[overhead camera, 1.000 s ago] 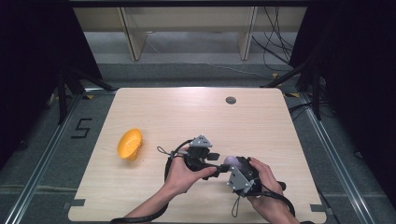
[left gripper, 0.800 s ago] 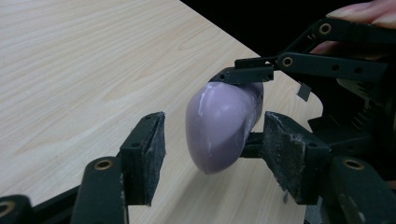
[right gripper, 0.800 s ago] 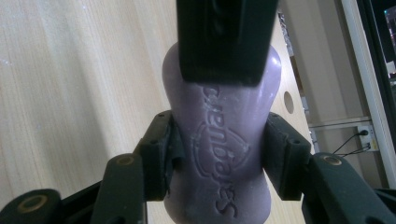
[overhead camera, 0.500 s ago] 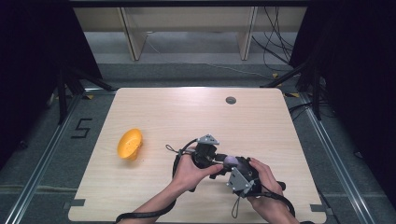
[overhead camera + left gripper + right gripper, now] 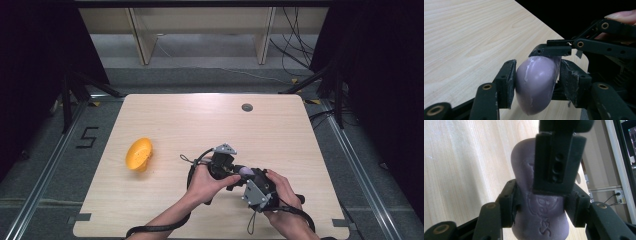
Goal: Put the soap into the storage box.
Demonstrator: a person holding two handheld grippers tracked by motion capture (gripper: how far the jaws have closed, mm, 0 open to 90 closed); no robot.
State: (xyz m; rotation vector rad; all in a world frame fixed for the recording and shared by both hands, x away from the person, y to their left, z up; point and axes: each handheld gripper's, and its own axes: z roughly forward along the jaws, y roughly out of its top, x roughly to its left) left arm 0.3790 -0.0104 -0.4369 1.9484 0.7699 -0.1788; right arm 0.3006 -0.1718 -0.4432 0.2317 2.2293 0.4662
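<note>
A smooth purple rubbery piece (image 5: 535, 87) with raised lettering (image 5: 541, 222) is held just above the wooden table (image 5: 200, 125), near its front edge right of centre. My left gripper (image 5: 536, 72) is shut on its rounded end. My right gripper (image 5: 540, 195) is shut on its wider lettered part. In the high view the left gripper (image 5: 231, 170) and right gripper (image 5: 250, 176) meet nose to nose around the purple piece (image 5: 245, 171), a hand on each. One finger of the right gripper (image 5: 554, 50) lies across the top of the piece.
An orange rounded object (image 5: 138, 154) lies on the table's left side, well away from both hands. A small dark grommet (image 5: 247, 107) sits near the far edge. Cables trail from both grippers off the front edge. Dark frame legs stand beyond the table.
The left hand and its gripper have slid right and closer to the right gripper, and now both grip the purple piece. The right hand has barely moved.
</note>
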